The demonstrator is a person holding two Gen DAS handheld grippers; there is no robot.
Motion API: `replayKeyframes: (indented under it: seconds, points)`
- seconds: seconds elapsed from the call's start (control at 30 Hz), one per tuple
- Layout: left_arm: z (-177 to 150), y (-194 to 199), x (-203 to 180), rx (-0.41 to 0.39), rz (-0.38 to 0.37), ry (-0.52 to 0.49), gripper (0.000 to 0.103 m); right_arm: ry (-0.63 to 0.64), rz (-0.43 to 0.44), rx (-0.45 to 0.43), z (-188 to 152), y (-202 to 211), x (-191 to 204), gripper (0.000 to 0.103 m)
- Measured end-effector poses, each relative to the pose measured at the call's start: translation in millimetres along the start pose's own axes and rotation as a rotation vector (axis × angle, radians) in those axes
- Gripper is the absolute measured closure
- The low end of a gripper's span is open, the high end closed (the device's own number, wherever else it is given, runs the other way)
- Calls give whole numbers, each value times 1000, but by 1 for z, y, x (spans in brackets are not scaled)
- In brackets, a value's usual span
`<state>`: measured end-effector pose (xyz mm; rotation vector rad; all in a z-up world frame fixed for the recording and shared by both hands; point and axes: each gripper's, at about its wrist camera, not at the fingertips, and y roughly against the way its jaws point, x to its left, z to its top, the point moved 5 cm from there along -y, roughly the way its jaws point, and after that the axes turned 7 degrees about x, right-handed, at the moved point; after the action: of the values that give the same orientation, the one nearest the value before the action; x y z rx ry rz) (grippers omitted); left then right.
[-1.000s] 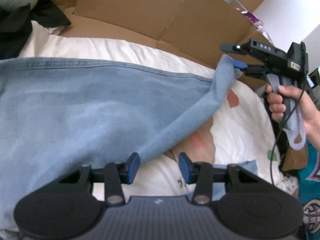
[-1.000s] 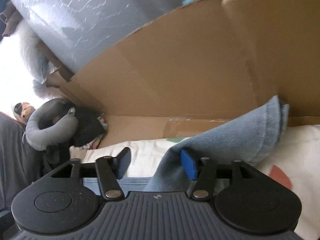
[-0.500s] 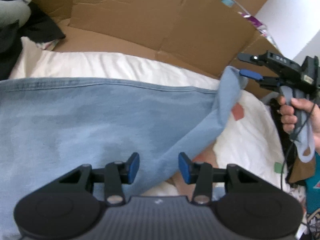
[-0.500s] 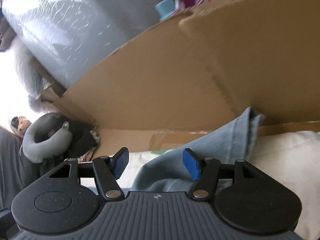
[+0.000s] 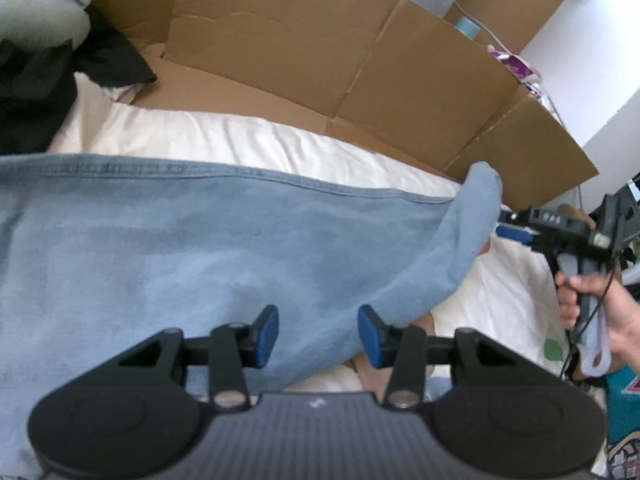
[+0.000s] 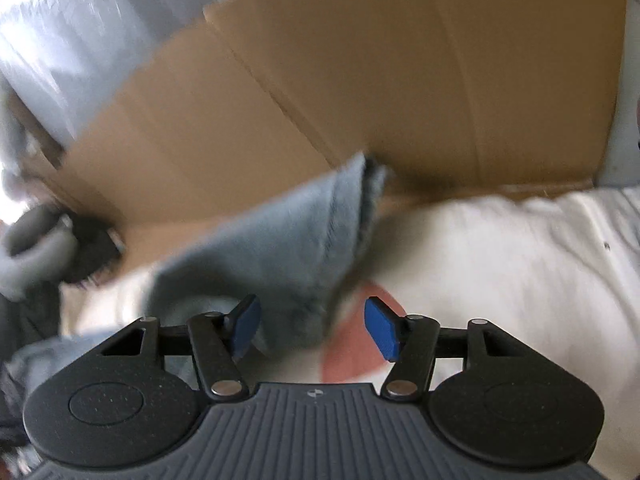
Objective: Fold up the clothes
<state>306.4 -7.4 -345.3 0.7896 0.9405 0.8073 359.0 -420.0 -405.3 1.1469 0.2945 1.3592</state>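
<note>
Since a second ago our right gripper (image 6: 312, 330) has pulled away from the raised corner of the denim garment (image 5: 200, 248), which it had between its fingers then; that corner now stands free, just ahead of the blue pads and slightly to their left. Its fingers are parted with nothing pressed between them, and they are closing a little at this moment. Our left gripper (image 5: 318, 330) has hardly shifted over the same second.

Nearest to us in the left wrist view, the left fingers sit at a middling gap above the near edge of the pale blue denim; the cloth passes under and between them, but the pads do not pinch it. A patch of pink print on the sheet shows beneath that edge.

Further out, the denim lies spread across the white bed sheet (image 5: 280, 140), its stitched hem running straight across the far side. At the right end the fabric rises into a soft folded peak. Just beyond that peak we see the right gripper from the side, gripped by our right hand (image 5: 592, 300), with a cable hanging from it.

Behind the bed stands a wall of flattened cardboard (image 5: 320, 52). At the far left lie dark clothing and a grey neck pillow (image 6: 36, 248). The right wrist view is blurred.
</note>
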Motion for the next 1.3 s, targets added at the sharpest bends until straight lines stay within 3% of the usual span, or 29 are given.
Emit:
replayKeyframes:
  seconds: [0.23, 0.43, 0.57, 0.6, 0.73, 0.87, 1.3]
  points:
    - [-3, -3, 7, 14, -3, 31, 56, -9, -50, 40, -4, -34, 7, 40]
    - [-2, -3, 12, 13, -3, 47, 56, 74, -92, 43, -5, -52, 28, 41]
    - [2, 1, 20, -6, 7, 77, 56, 162, -146, 32, -12, -62, 44, 56]
    - [3, 2, 21, -13, 7, 85, 56, 187, -152, 36, -13, -64, 49, 67]
    - [3, 8, 28, -34, 19, 104, 50, 234, -173, 62, -10, -65, 56, 80]
    - [0, 11, 36, -27, 52, 112, 47, 204, -133, 70, 0, -54, 42, 83]
    - [-15, 36, 60, -58, 117, 189, 40, 169, -163, 56, 4, 29, -1, 85]
